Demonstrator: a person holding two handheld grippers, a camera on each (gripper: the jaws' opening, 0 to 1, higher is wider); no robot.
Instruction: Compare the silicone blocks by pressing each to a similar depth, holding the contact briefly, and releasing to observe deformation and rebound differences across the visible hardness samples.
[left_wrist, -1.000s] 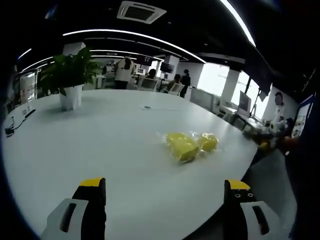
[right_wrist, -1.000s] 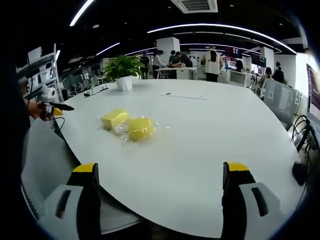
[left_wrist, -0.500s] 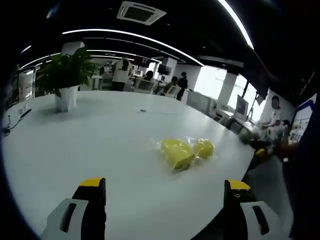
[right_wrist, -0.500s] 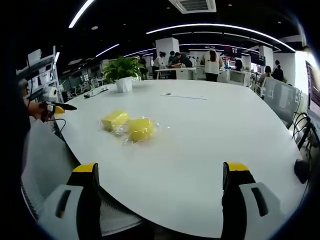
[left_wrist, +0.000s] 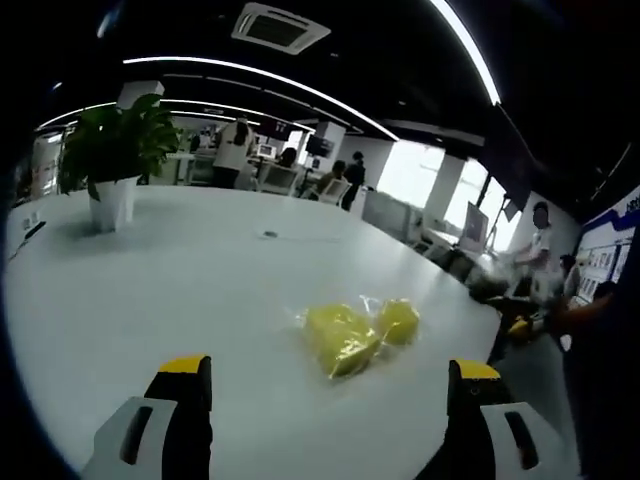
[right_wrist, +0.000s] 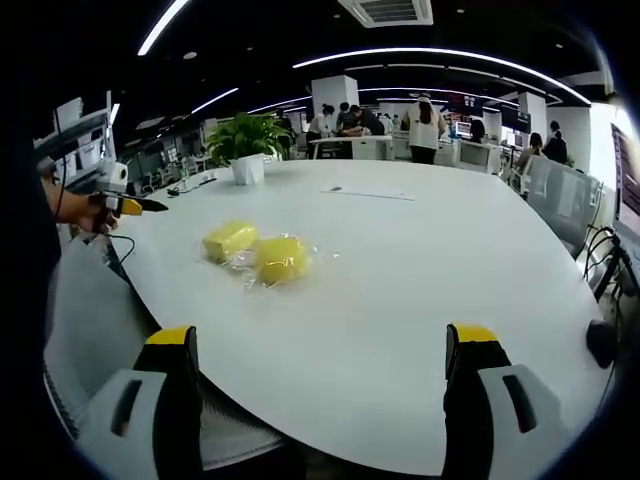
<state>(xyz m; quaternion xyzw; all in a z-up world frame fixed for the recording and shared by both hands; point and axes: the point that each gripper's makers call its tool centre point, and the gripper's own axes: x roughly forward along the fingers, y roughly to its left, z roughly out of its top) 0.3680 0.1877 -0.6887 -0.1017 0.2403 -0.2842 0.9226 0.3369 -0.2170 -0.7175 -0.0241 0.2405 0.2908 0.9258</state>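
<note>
Two yellow silicone blocks lie side by side in clear wrap on the white table (left_wrist: 150, 290). In the left gripper view they are the larger block (left_wrist: 340, 338) and the smaller block (left_wrist: 398, 320), ahead of my open left gripper (left_wrist: 328, 367), which holds nothing. In the right gripper view the flat block (right_wrist: 229, 239) and the rounder block (right_wrist: 281, 257) lie ahead and to the left of my open right gripper (right_wrist: 320, 335), well clear of its jaws. A hand holds the left gripper (right_wrist: 125, 203) at that view's left edge, off the table.
A potted plant (left_wrist: 105, 160) stands at the table's far side, also the plant (right_wrist: 247, 140). A thin strip (right_wrist: 365, 192) lies mid-table. A dark mouse with cables (right_wrist: 598, 345) sits at the right rim. People and desks fill the office background.
The left gripper's camera has moved nearer the blocks, which now sit lower and larger in its view. In the right gripper view the left gripper has risen slightly. The right view has hardly moved.
</note>
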